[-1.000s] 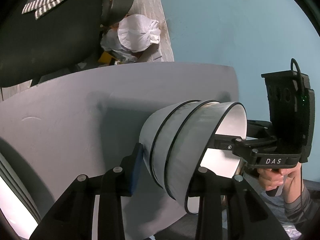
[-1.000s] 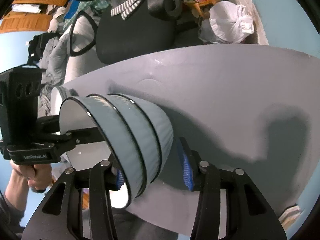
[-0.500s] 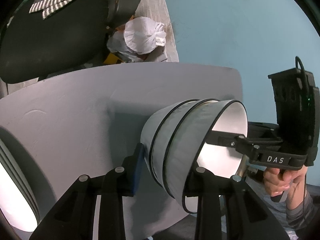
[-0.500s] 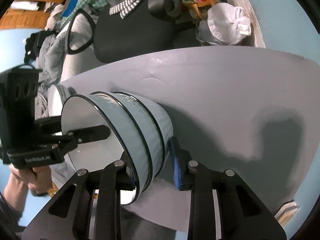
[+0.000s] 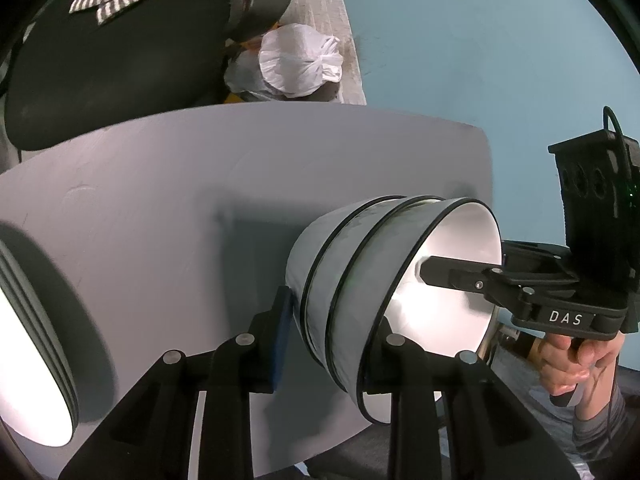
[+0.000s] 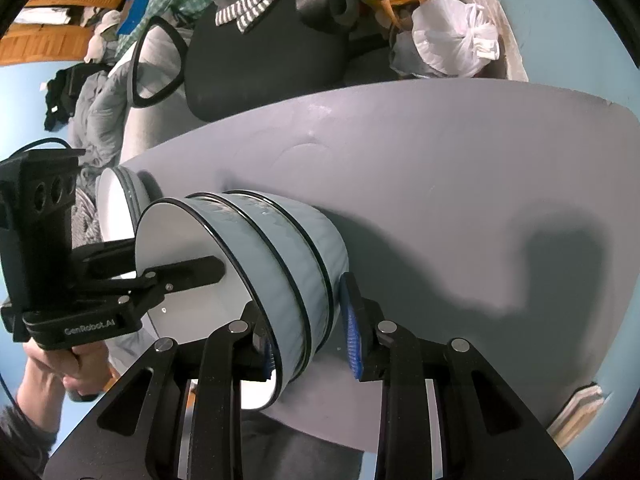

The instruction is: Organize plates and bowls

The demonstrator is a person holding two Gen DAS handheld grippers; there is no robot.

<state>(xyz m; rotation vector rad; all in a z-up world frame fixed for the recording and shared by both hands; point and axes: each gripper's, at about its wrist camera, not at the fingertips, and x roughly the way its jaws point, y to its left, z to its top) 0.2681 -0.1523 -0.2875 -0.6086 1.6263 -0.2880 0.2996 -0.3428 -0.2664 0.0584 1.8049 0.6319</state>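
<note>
Bowls (image 5: 360, 280): three nested, white inside, pale grey-blue outside with dark rims, seen tipped on their side in both wrist views, mouth toward the near table edge. They sit over the grey table (image 5: 160, 200); whether the base touches it cannot be told

Left gripper (image 5: 332, 340): jaws closing, set astride the bowl wall on its side of the stack. Blue-padded finger (image 5: 282, 336) lies against the outside of the stack, the other finger reaches inside the mouth of the front bowl. Stack is between the jaws; narrow gap, pads at or very near the wall, full pinch not certain from this view. From the right wrist view the inner finger shows as a dark bar across the white interior

Right gripper (image 6: 310, 350): same arrangement on the opposite side. One blue pad (image 6: 353, 340) just outside the innermost bowl's wall, apparently a little off it; the other pad tucked under the front rim, inside. Jaws narrow, bowl walls between them, not moving

Hands: right hand (image 5: 572, 364) wrapped round its handle beyond the bowl mouth, grey sleeve below; left hand (image 6: 68, 364) likewise on its handle

Plates (image 5: 32, 340): a stack of white plates with dark rims, well to the outer side of the left jaws at the table's edge; in the right wrist view they (image 6: 120, 208) peek out behind the bowls

Beyond the table: black chair (image 6: 260, 48) with a striped cloth (image 6: 256, 6) on it, a tied white bag (image 5: 300, 64) on the floor, blue wall (image 5: 480, 60)
</note>
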